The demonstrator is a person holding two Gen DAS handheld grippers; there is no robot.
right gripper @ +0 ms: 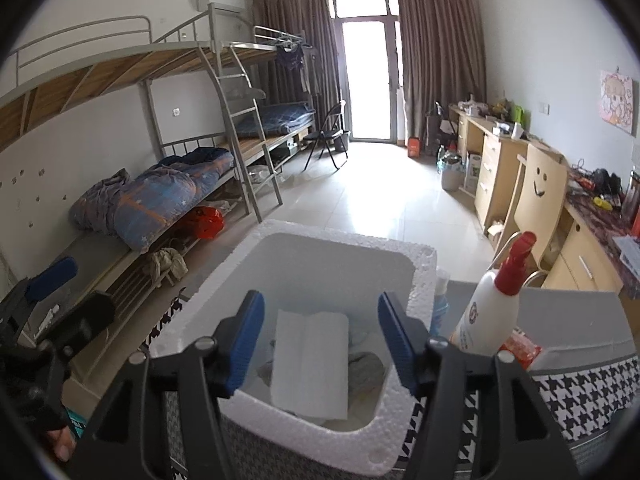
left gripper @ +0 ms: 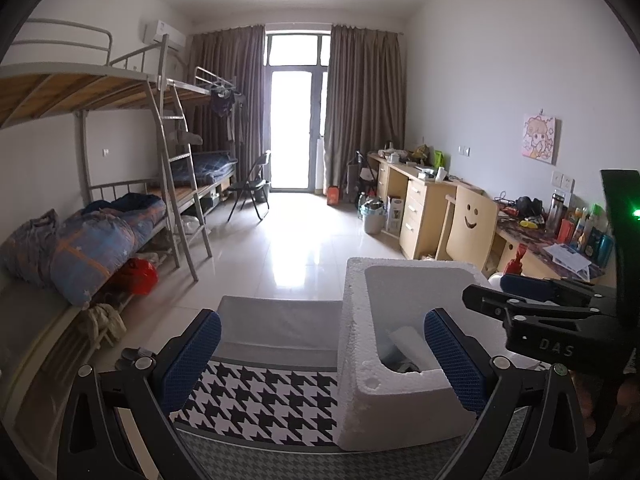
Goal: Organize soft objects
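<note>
A white foam box (right gripper: 404, 264) stands on a houndstooth cloth (left gripper: 264, 396). A folded white paper towel (right gripper: 310, 360) lies in it on top of greyish soft cloths (right gripper: 366, 368). My right gripper (right gripper: 322, 342) is open and empty, its blue pads just above the box opening. My left gripper (left gripper: 322, 358) is open and empty, hovering over the cloth with its right pad beside the box's near corner (left gripper: 376, 380). The right gripper also shows in the left wrist view (left gripper: 532, 308).
A white spray bottle with a red top (right gripper: 494, 304) and a red packet (right gripper: 520, 350) stand right of the box. A grey bin wall (right gripper: 576, 316) lies behind them. Bunk beds (left gripper: 100, 232) line the left wall, desks and a chair (left gripper: 468, 216) the right.
</note>
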